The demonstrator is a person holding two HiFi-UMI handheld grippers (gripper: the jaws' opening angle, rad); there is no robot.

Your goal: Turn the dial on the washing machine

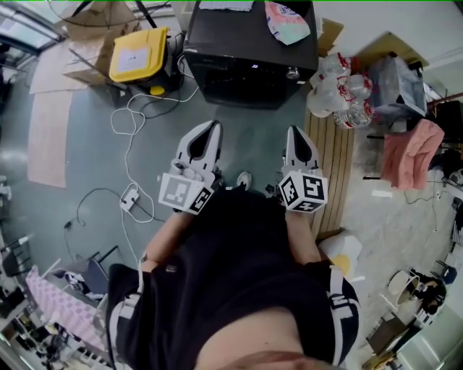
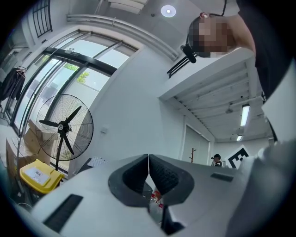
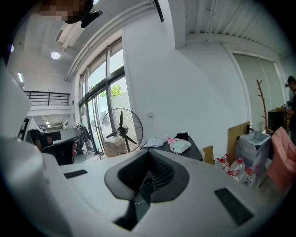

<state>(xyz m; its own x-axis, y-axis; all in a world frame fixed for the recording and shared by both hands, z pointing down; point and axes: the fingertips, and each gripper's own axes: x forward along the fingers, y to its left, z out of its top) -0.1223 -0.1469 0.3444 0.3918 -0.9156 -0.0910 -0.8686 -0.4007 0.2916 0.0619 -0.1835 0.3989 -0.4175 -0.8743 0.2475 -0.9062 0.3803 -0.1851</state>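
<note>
- a person stands on the grey floor [image 1: 87,144], holding the left tongs [image 1: 209,130] and the right tongs [image 1: 299,133] side by side, both aimed at the washing machine [image 1: 246,50].
- the left tongs' jaws are pressed together at the tip, with nothing caught between them.
- the right tongs' jaws are likewise fully closed and hold nothing.
- the dark washing machine stands on the floor ahead of the person, well apart from both tongs.
- its dial [image 1: 292,72], a small round knob, sits at the front right corner of the machine, untouched.
- a patterned bag [image 1: 288,20] lies on the machine's top, near its far right edge.
- a yellow-lidded box [image 1: 137,54] sits on the floor just left of the machine.
- a white cable [image 1: 130,137] loops across the floor from there down to a power strip [image 1: 130,199] near the left tongs.
- clear bottles [image 1: 340,94] cluster just right of the machine, at the far end of a wooden slatted board [image 1: 334,159].
- a pink cloth [image 1: 412,152] hangs further right.
- a standing fan [image 3: 121,129] stands by the tall windows.
</note>
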